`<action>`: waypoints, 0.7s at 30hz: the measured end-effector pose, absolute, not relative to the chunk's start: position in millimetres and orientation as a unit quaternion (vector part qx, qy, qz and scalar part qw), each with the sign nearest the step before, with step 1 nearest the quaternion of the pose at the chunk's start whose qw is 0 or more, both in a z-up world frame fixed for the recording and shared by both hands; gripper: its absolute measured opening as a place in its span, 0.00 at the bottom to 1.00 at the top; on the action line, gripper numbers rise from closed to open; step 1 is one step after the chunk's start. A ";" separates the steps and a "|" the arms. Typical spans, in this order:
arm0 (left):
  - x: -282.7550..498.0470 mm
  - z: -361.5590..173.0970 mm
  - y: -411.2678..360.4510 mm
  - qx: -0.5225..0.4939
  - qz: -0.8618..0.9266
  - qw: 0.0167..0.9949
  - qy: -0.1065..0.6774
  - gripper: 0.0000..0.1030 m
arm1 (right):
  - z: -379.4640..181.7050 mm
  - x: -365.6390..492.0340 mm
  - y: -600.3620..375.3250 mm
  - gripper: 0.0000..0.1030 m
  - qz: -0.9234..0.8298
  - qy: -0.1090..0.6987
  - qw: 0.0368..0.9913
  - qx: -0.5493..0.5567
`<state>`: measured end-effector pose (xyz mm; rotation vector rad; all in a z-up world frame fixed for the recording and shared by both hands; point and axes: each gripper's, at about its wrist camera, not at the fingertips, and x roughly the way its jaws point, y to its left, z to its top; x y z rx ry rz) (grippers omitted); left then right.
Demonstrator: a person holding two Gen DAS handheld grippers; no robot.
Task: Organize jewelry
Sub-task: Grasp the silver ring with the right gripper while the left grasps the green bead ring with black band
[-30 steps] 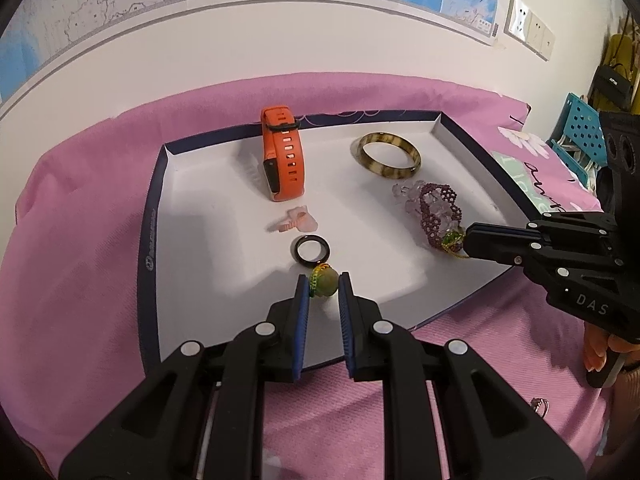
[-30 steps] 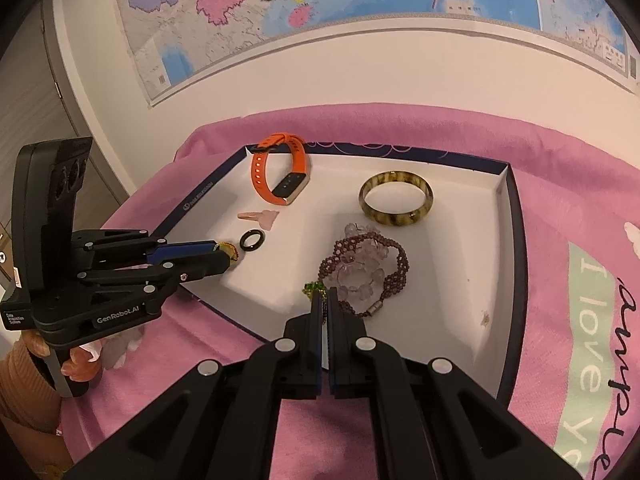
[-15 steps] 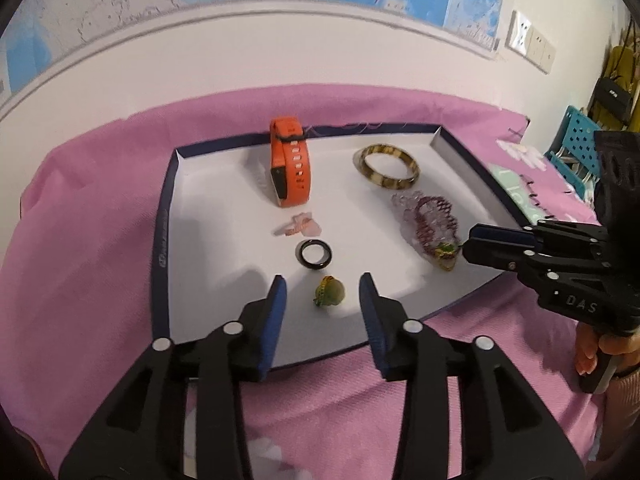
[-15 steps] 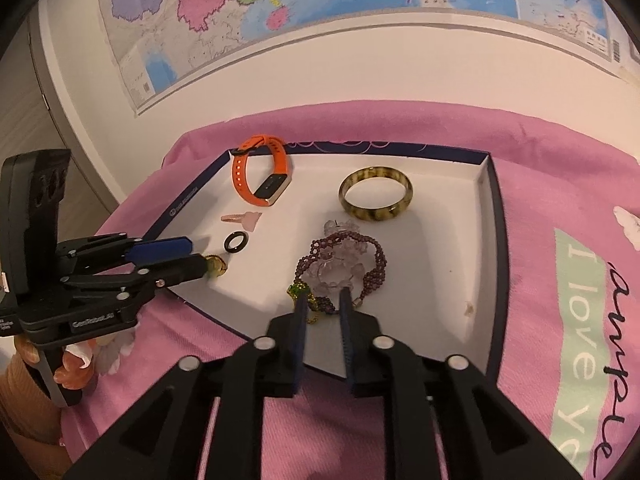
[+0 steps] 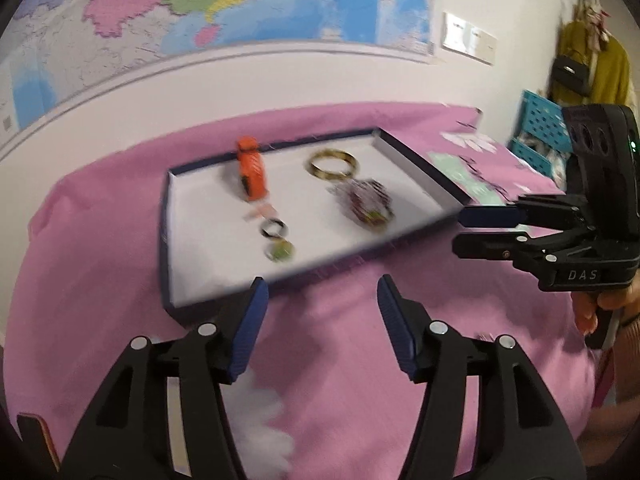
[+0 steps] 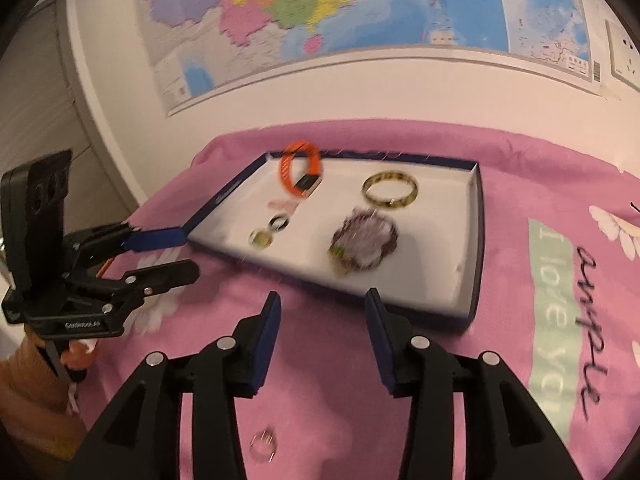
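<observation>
A white tray (image 5: pixel 208 236) with a navy rim (image 6: pixel 476 240) lies on a pink cloth. In it are an orange watch band (image 5: pixel 251 174), an amber bangle (image 5: pixel 333 163), a purple beaded bracelet (image 5: pixel 368 202), a black ring (image 5: pixel 274 229), a green-yellow bead charm (image 5: pixel 280 251) and a small pink piece (image 5: pixel 260 212). My left gripper (image 5: pixel 320 284) hangs over the cloth in front of the tray, its jaws opening with nothing between them. My right gripper (image 6: pixel 322 296) is also short of the tray's near rim, its jaws opening and empty. Each gripper shows in the other's view: the right gripper (image 5: pixel 458 232), the left gripper (image 6: pixel 190 252).
A small clear ring (image 6: pixel 262 446) lies on the cloth (image 5: pixel 100 280) below my right gripper. A wall with a map (image 6: pixel 320 8) stands behind the tray. A blue crate (image 5: pixel 540 132) and a yellow garment (image 5: pixel 600 68) are at the far right. A person's hand (image 5: pixel 600 308) holds the right gripper.
The left jaws let go of the green-yellow charm and the right jaws let go of the bracelet's end. Both grippers opened and drew back off the tray over the cloth.
</observation>
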<state>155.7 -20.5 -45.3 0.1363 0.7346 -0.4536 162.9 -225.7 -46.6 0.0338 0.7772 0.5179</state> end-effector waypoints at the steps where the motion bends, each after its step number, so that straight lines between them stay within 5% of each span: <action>1: 149.7 -48.2 -23.2 0.071 -0.224 0.904 0.357 0.55 | -49.2 155.6 -224.2 0.42 0.247 0.379 0.892 0.006; 21: 102.4 -70.5 -47.9 0.102 -0.267 0.881 0.376 0.57 | -83.9 86.1 -196.9 0.35 0.254 0.408 0.875 -0.064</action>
